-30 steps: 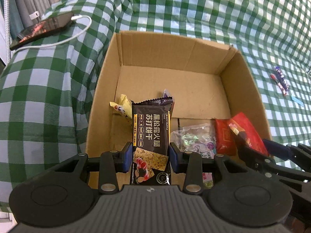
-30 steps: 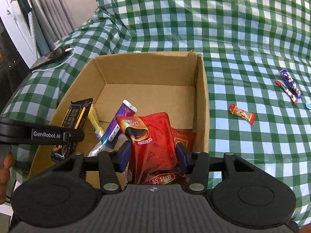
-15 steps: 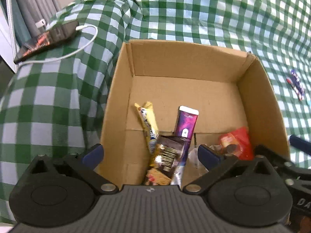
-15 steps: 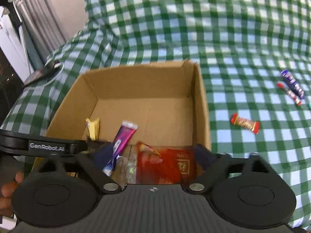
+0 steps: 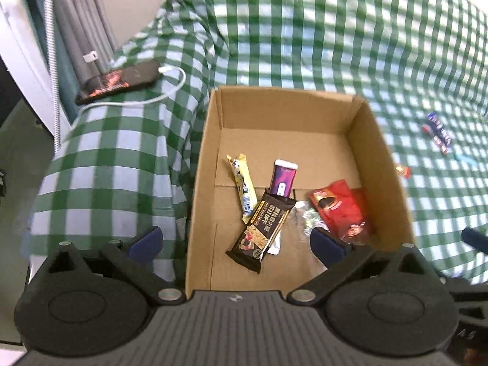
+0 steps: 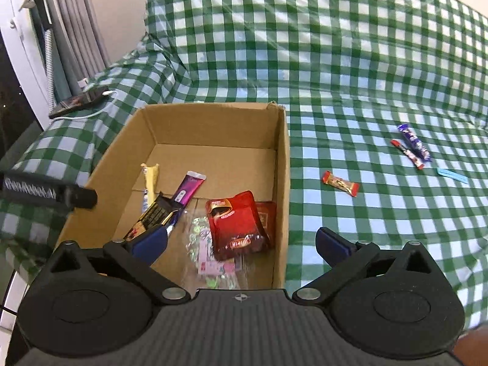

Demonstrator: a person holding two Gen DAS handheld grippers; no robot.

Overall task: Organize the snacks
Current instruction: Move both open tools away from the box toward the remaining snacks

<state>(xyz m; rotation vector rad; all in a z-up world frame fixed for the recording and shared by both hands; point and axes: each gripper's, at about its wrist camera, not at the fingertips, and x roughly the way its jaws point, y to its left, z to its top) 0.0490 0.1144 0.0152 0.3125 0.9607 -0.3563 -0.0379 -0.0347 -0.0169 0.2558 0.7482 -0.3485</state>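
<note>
An open cardboard box (image 5: pixel 201 183) stands on the green checked cloth. Inside it lie a black cracker bar (image 5: pixel 262 228), a red pouch (image 5: pixel 341 210), a yellow bar (image 5: pixel 242 187), a purple stick (image 5: pixel 283 180) and a clear packet (image 5: pixel 305 216). My left gripper (image 5: pixel 235 241) hangs open above the box's near left part, holding nothing. My right gripper (image 6: pixel 242 241) is over the box's near right corner (image 6: pixel 282 183); its jaws are opening with nothing gripped, and the red pouch (image 6: pixel 235 222) lies loose below.
On the cloth to the right of the box lie a red-gold candy (image 6: pixel 340 183), a purple stick (image 6: pixel 413 140), a red stick (image 6: pixel 407 154) and a blue strip (image 6: pixel 451 175). A phone (image 5: pixel 119 80) on a white cable rests at the far left, by the cloth's edge.
The left gripper let go of the black bar and the right one let go of the red pouch; both snacks dropped into the box. Both grippers opened wide and lifted back from the box.
</note>
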